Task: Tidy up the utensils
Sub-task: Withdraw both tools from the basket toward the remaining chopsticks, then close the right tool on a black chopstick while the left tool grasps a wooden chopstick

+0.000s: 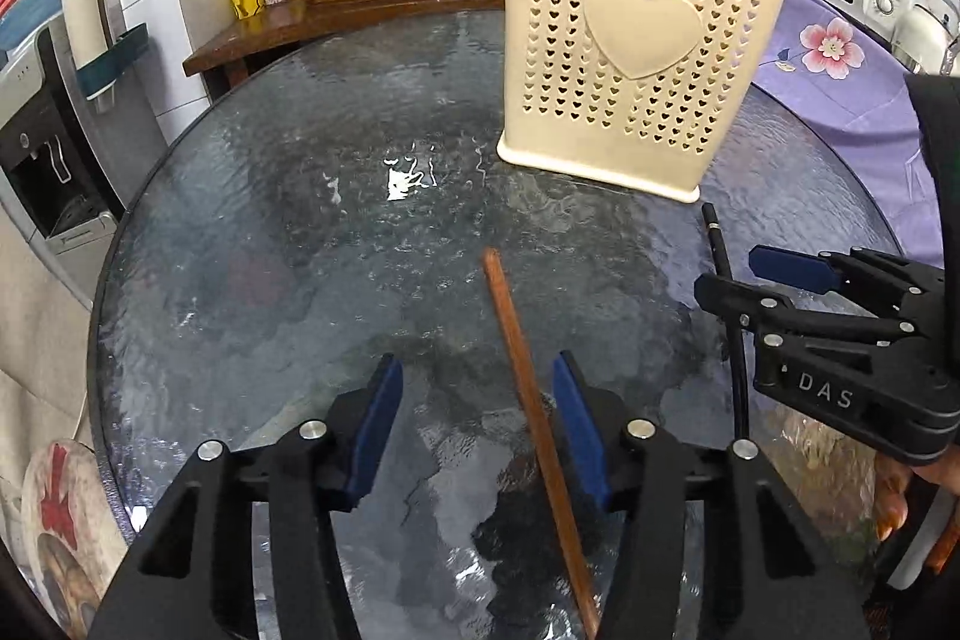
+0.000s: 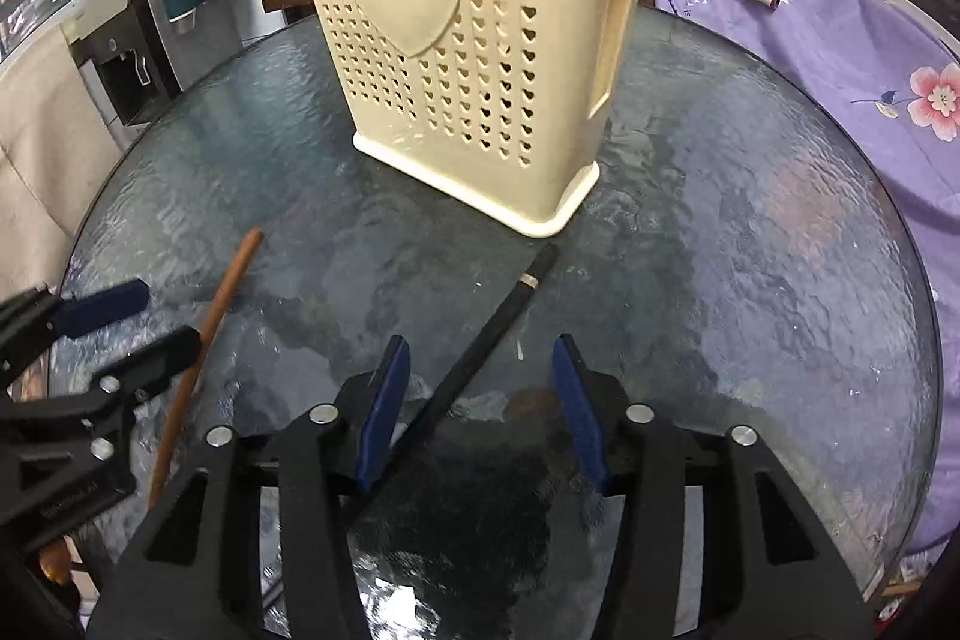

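Two tools, each half-open and gripping nothing: left tool (image 1: 477,430) straddles the brown stick (image 1: 528,400), right tool (image 2: 480,415) the black stick (image 2: 480,346), both pointing toward the holder (image 1: 630,58).

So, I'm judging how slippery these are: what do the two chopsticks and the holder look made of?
Brown chopstick: probably wood, matte reddish surface. Black chopstick: dull black, wood or plastic, pale band near its end. Holder: cream plastic, smooth moulded heart and punched heart holes.
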The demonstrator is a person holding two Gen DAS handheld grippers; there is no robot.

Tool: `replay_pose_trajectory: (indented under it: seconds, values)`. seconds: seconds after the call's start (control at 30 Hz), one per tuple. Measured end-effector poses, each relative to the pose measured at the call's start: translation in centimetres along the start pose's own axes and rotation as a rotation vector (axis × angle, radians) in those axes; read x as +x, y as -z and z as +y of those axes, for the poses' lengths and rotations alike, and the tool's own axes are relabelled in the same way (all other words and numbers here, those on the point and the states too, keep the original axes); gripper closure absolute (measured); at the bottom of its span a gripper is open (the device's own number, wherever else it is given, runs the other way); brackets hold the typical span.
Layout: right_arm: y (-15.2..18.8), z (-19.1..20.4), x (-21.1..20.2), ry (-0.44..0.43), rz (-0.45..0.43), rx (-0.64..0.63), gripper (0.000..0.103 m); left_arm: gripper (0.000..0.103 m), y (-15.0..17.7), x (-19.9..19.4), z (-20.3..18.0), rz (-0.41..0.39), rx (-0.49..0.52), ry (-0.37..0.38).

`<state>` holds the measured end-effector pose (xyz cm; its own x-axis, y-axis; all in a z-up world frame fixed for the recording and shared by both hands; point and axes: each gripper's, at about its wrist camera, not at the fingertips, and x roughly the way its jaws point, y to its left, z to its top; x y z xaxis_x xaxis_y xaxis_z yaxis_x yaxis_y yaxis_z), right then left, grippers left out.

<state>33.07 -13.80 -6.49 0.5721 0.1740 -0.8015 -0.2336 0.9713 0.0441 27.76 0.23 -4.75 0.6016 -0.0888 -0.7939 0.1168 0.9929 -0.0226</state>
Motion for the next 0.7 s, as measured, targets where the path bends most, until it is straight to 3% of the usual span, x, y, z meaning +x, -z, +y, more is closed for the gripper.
replay_pose_trajectory:
  seconds: [0.33, 0.47, 0.57, 0.7]
  values:
    - [-1.9, 0.9, 0.7, 0.02, -0.002, -0.032, 0.074, 0.074, -0.4, 1.0, -0.6, 0.002, -0.037, 0.013]
    - [-2.1, 1.1, 0.7, 0.004, 0.006, -0.063, 0.087, 0.075, -0.7, 1.2, -0.7, 0.005, -0.052, 0.038]
    - [-1.9, 1.2, 0.5, -0.009, 0.014, -0.099, 0.088, 0.075, -0.7, 1.1, -0.6, 0.011, -0.07, 0.069]
    - [-1.2, 1.0, -0.1, -0.037, 0.038, -0.148, 0.089, 0.075, -0.4, 1.0, -1.1, 0.008, -0.052, 0.057]
